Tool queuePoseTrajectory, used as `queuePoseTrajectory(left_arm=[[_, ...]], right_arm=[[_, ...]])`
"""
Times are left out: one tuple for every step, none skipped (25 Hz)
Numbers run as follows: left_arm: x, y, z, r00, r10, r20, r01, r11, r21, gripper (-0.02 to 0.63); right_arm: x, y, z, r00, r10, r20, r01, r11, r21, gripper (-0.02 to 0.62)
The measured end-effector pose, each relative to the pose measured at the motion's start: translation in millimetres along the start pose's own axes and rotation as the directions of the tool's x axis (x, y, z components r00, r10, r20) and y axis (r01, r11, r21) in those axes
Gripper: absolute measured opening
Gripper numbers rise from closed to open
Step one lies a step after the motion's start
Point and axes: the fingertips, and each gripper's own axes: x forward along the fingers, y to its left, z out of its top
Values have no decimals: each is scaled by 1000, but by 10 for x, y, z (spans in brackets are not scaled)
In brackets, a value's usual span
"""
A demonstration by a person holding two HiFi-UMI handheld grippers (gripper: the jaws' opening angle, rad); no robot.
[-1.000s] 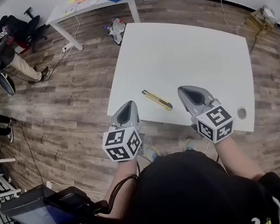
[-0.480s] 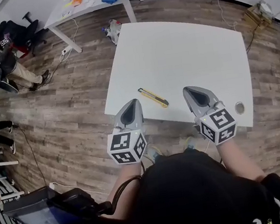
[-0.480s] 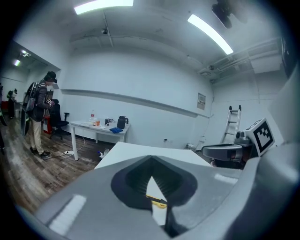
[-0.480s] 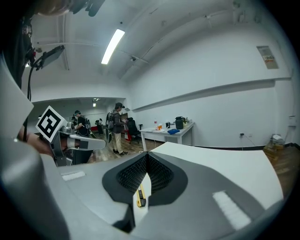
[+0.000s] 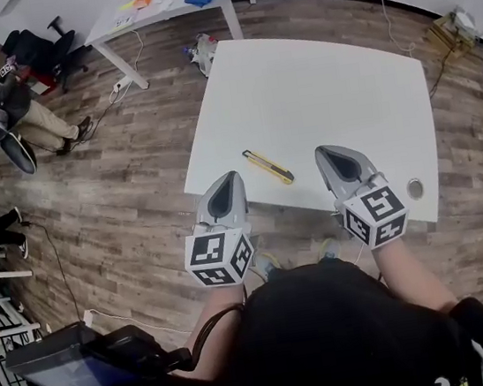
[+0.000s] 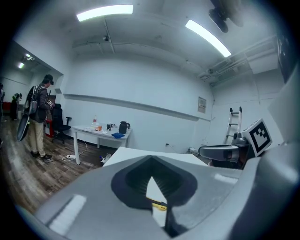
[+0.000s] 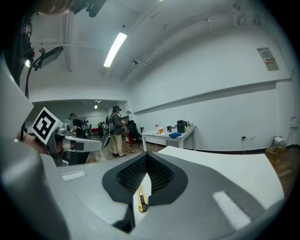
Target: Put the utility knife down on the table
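the left tongs (image 5: 230, 178) hang at the near edge of the desk (image 5: 325, 87), over the floor rather than over the top. in the left gripper view their jaws are drawn together at the tips, with only a thin slit lower down and nothing held between them. through that slit shows a sliver of the utility knife (image 6: 157, 205) on the white top beyond.

the utility knife (image 5: 268, 166) lies flat on the desk near its front edge, between the two tongs and apart from both. it is angled, with its far end toward the left. the set-down looks already made.

judging by its look, the knife is light and stiff, a slim yellow-and-dark body that will not bend in a grip. it lies low and flat on a smooth top, so it would likely skid if nudged from one side. the sound hold is across the middle of the body, jaws on the two long edges, keeping off the blade end. whether the blade is out i cannot tell.

the right tongs (image 5: 322, 153) hover just over the front edge of the desk, to the right of the knife. their jaws are likewise closed and empty, and the knife (image 7: 141, 199) shows through their slit. a small round thing (image 5: 415, 189) sits near the desk's right front corner.
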Motion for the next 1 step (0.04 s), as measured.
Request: queuePoseTrajectory(left_arm=[[1, 4, 13, 1000, -1, 3, 1, 1000, -1, 0]], right_arm=[[5, 1, 10, 1000, 1, 2, -1, 1000, 0, 23]])
